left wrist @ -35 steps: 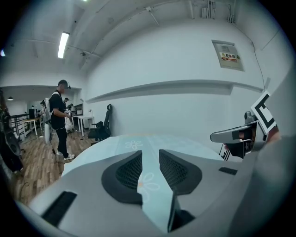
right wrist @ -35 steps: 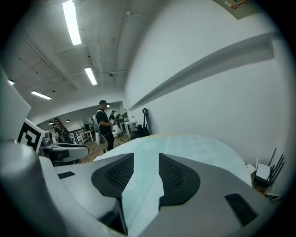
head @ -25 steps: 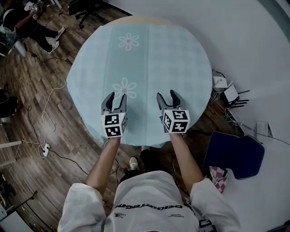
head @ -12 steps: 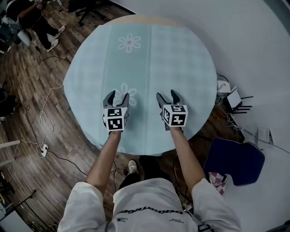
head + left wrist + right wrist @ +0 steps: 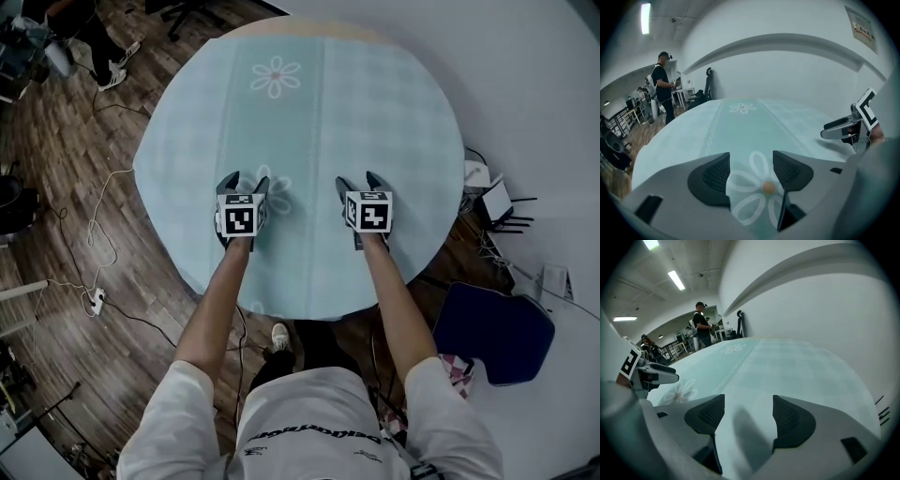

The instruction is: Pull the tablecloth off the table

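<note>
Round desk (image 5: 309,28) lies under the tablecloth (image 5: 319,112). Your left gripper (image 5: 246,180) and right gripper (image 5: 359,180) have dropped close over it. Jaws just spread wide, empty. Cloth lies flat beneath both; pinch next.

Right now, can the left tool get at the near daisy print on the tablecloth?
Probably yes. The left tool has just been opening its jaws and is aimed straight at that daisy, which shows between them, not pinched. The tablecloth is bare there, so nothing blocks it.
</note>
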{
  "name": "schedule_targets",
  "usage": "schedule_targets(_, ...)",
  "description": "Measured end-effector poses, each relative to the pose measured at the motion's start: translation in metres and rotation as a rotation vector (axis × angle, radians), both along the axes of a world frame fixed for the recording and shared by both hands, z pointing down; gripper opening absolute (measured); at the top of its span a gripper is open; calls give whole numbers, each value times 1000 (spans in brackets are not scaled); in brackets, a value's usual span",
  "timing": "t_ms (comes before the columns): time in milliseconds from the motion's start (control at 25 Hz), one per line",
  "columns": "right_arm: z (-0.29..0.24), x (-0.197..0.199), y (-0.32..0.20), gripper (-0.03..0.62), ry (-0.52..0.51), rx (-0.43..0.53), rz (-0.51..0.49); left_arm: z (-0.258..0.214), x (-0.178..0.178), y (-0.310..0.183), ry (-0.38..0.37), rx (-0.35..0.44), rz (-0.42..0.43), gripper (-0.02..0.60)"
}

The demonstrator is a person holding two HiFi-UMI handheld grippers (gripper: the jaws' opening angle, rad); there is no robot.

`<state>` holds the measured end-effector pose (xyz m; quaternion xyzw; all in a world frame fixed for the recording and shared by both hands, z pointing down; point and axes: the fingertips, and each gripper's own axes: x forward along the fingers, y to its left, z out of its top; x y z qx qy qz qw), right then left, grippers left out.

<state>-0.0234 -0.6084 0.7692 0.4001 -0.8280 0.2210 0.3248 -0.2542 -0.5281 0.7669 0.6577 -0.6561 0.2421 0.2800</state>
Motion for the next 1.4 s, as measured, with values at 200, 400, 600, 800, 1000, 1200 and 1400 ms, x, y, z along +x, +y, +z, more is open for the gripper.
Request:
schedule_targets(200,23,5,-3,308,54,-67,-1,27,-1,-4,24,-84,0,287)
schedule_targets(400,35,11,-2,307,118,-32,-29,55,2,2,30,-144,18,285)
schedule_targets(600,35,8,-3,307,139,-65,-31,61,0,1,39,-195,27,282)
schedule_targets(800,33,7,-2,290,140,-61,-24,58,-1,2,36,-208,26,268)
schedule_targets(1000,34,9,-1,229,140,-64,-25,63,5,1,34,-205,47,232)
schedule_targets(1200,35,14,7,74,148,-106,-20,63,9,3,36,-208,83,151)
schedule_targets(1400,35,11,15,34,96,-160,-18,63,19,7,43,-225,130,26)
